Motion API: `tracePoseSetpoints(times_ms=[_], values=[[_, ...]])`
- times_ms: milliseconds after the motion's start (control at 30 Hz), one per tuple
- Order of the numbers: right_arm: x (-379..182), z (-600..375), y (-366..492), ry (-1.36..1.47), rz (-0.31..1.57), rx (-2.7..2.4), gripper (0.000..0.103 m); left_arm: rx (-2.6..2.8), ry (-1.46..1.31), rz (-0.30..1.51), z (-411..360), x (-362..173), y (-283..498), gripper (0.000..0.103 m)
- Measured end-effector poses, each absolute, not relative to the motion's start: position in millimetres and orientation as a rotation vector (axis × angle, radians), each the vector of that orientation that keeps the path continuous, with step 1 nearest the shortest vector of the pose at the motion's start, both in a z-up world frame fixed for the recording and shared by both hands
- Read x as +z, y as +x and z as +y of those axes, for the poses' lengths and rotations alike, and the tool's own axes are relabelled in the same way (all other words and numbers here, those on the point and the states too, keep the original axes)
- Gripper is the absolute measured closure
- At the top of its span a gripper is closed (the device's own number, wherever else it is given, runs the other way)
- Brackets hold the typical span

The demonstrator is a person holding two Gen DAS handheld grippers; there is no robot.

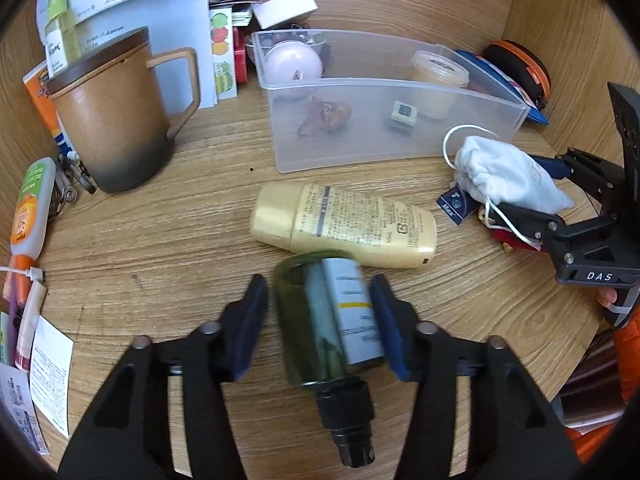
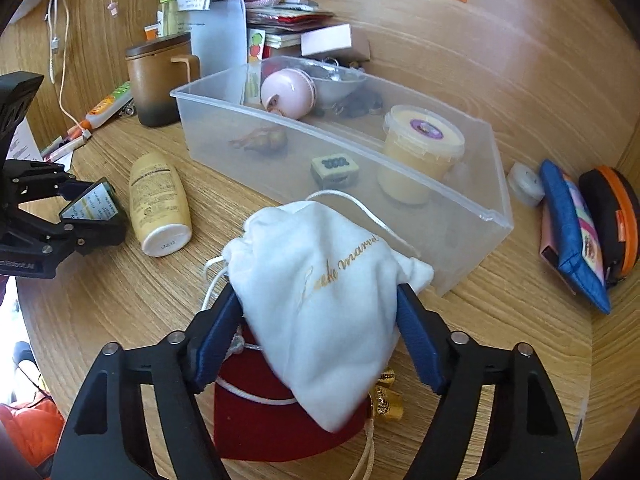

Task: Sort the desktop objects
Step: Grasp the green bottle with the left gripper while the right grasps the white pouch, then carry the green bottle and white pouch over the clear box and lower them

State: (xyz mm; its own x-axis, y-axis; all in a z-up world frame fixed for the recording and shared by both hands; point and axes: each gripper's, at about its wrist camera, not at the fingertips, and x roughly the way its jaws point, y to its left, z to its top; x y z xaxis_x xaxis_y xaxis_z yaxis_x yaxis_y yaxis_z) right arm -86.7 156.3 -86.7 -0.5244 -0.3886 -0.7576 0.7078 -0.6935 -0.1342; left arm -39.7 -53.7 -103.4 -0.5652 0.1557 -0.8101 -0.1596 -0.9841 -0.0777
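My left gripper [image 1: 320, 320] straddles a green spray bottle [image 1: 320, 320] with a white label. Its right pad touches the label and a gap shows at the left pad. The bottle looks blurred. My right gripper [image 2: 320, 328] is shut on a white drawstring pouch [image 2: 320, 300], just in front of a clear plastic bin [image 2: 472, 208]. A cream lotion bottle [image 1: 344, 224] lies on the desk between the left gripper and the bin [image 1: 384, 92]. The right gripper with the pouch [image 1: 508, 176] shows at the right of the left wrist view.
The bin holds a pink round case [image 2: 288, 94], a yellow tub [image 2: 420, 152], a mahjong tile [image 2: 334, 168] and a brown trinket [image 2: 264, 140]. A brown mug [image 1: 116, 120] stands left. A red pouch [image 2: 272, 412] lies under the white one. A blue pouch [image 2: 572, 236] and black-orange case [image 2: 612, 220] sit right.
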Motion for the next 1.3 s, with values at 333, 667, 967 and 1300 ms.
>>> tracePoseSetpoints(times_ms=[333,667,967,1300], values=[[-72,168,-84,0.956,0.486,-2.228,0.047,2.647,-1.329,-0.062,-56,-96,-33,0.062],[-47,187,-72,0.876,0.419,-2.289,0.048,2.701,-1.216,-0.072,-52,-64,-20,0.062],[-20,199,-64,0.796,0.364,-2.309,0.048,2.737,-1.112,-0.074,-47,-33,-13,0.062],[1,200,-67,0.744,0.361,-2.32,0.048,2.773,-1.042,-0.042,-50,-8,-22,0.062]])
